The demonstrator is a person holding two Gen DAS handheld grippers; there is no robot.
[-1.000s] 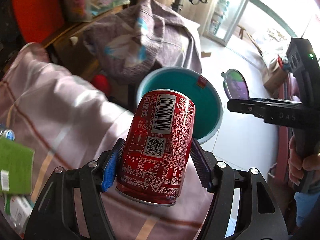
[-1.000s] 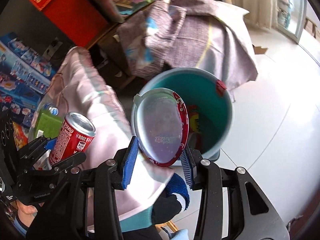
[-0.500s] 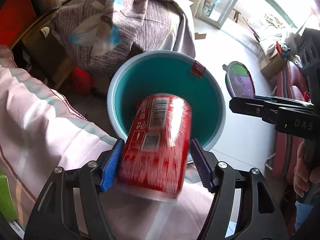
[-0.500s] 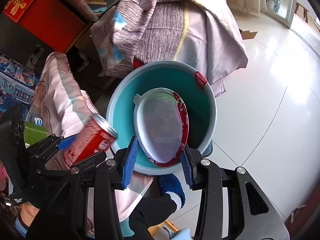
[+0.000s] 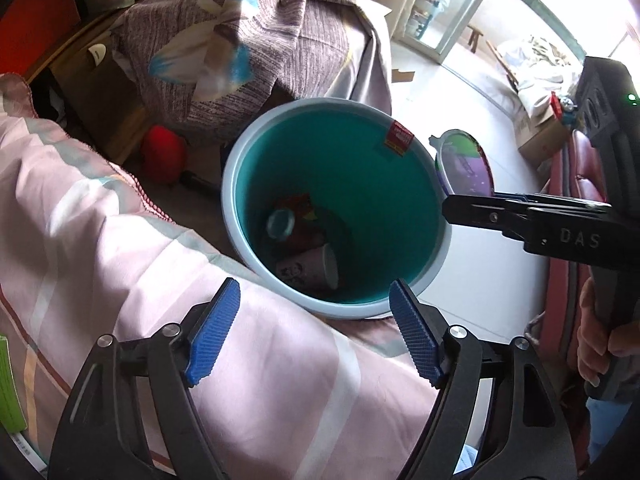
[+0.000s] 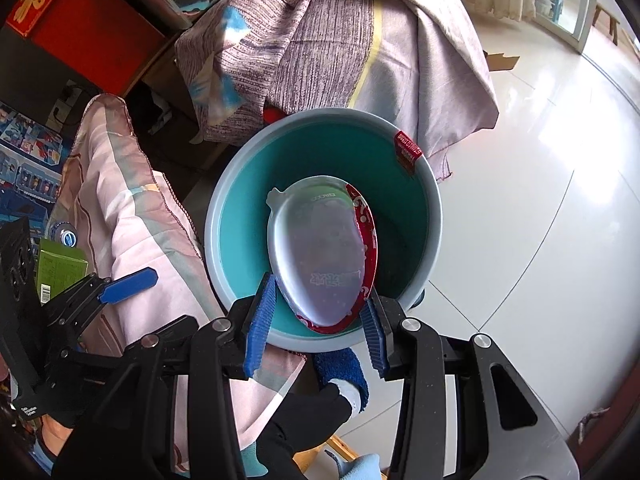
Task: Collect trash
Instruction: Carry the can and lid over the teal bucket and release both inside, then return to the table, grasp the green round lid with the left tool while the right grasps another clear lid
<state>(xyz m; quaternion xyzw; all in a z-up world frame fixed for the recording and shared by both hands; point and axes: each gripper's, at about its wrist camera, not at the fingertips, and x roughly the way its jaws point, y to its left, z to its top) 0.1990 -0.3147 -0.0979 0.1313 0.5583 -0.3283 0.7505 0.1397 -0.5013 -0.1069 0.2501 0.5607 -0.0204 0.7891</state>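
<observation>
Bin (image 5: 240, 184) ahead of both grippers, already holding a can (image 5: 282, 224) and paper cup (image 5: 312, 268); left gripper (image 5: 314, 334) empty, jaws opening above it; right gripper (image 6: 318, 320) clamped on a foil lid (image 6: 324, 256) over the bin mouth, not yet dropped; green carton (image 6: 60, 268) left of it still uncollected.

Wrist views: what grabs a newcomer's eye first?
The teal bucket on the white floor, mid-frame, with a paper cup and other trash at its bottom. The right gripper pinches an oval foil lid over its mouth. The left gripper is opening, nothing between its blue pads.
</observation>
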